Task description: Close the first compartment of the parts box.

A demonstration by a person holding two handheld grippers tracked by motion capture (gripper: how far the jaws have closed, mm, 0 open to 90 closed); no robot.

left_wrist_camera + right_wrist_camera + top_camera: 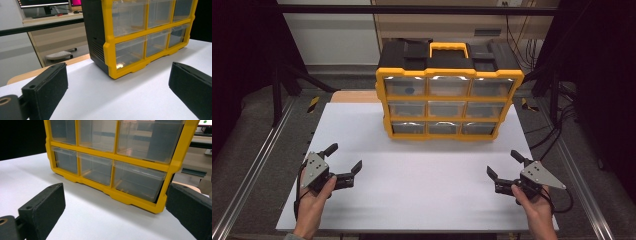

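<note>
At twelve o'clock on the white table (412, 195), a yellow-and-black drawer cabinet (448, 90) stands upright, its nine clear drawers facing the person. Left gripper (346, 159) waits at about seven o'clock and right gripper (503, 164) at about five, both with jaws spread wide and empty, well apart from the cabinet. Rigid plastic and bulky, the cabinet looks moderately heavy and smooth-sided; the yellow carry handle (449, 49) on top seems the surest hold for lifting it. Drawers look light and likely to slide; each is best taken by the lip along its top front edge, seen in the right gripper view (140, 167).
</note>
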